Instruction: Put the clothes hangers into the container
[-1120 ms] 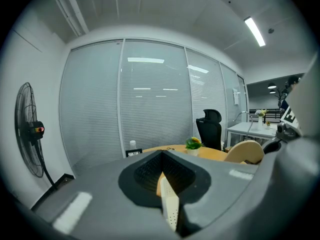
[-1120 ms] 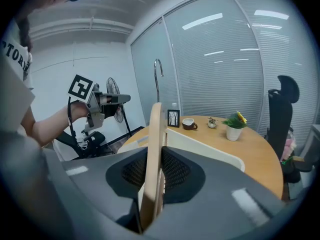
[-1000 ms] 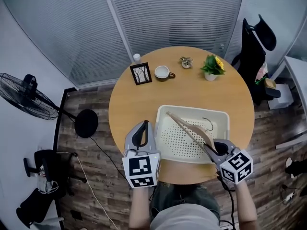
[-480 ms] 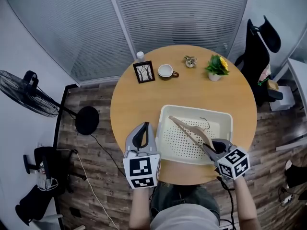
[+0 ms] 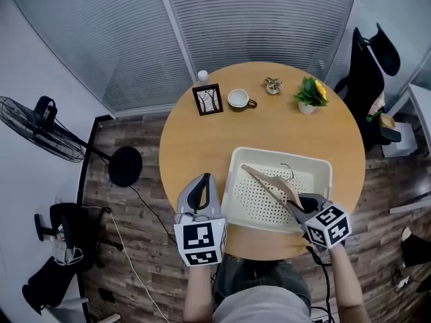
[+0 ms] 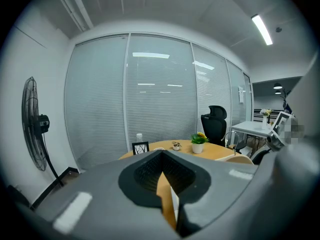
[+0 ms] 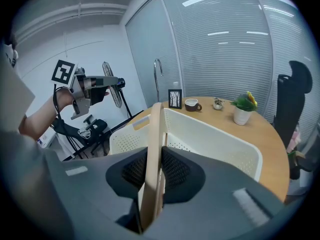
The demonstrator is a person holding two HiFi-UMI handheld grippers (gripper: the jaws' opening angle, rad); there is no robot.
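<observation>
The right claw (image 5: pixel 295 208), gripping the one hanger (image 5: pixel 268 182), has dipped lower into the one basket (image 5: pixel 269 153) at the desk's (image 5: pixel 195 140) near edge. The left claw (image 5: pixel 202 181) is closed and empty.

From above the near edge, the head view looks steeply down on the round tabletop (image 5: pixel 195 153). Both gripper views look low across it, sharing the far-edge picture frame (image 6: pixel 140 147); the right one also crosses the container (image 7: pixel 215 139).

On round table (image 5: pixel 195 150): container (image 5: pixel 269 153), cup (image 5: pixel 238 99), frame (image 5: pixel 208 99)
</observation>
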